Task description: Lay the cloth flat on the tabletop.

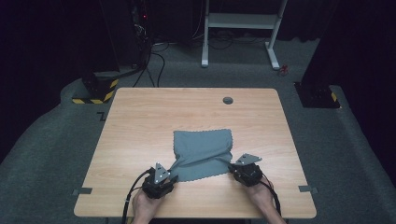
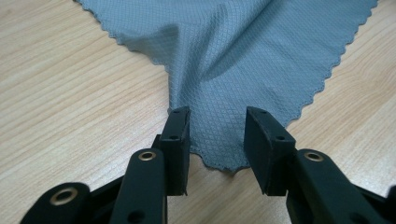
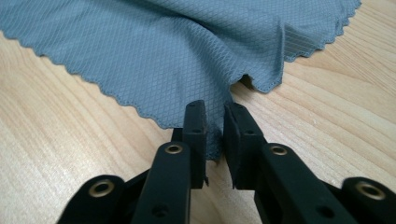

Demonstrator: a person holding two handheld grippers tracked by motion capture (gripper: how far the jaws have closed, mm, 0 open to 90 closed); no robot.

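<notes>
The left hand-held gripper [image 2: 217, 137] stands spread at the near edge of the light wooden worktop [image 2: 70, 93], with the near left corner of the grey-blue, diamond-weave cloth with scalloped edges [image 2: 243, 51] lying between its jaws; neither pad presses on the fabric, and clear gaps show on both sides. The right hand-held gripper [image 3: 215, 133] has its jaws nearly together around the near right corner of the same cloth. A narrow slit remains between the pads, and the fabric hangs loosely in it, so it looks to be slack rather than pinched.

From above, the left gripper [image 1: 161, 179] and right gripper [image 1: 243, 170] sit at the two near corners, and the cloth [image 1: 203, 147] lies spread a little beyond them, near the middle of the worktop [image 1: 140, 116], its near part ridged and puckered toward each gripper.

The main risk, as I judge it, is an uneven hold. If one hand pulls or lifts while the other has no real grip, the free corner will slip out and the cloth will skew or bunch. The left corner is thin and flat against the wood, so closing jaws could ride over it or catch only the scalloped fringe. Farther out, the far edge lies unheld and could fold under itself if dragged.
</notes>
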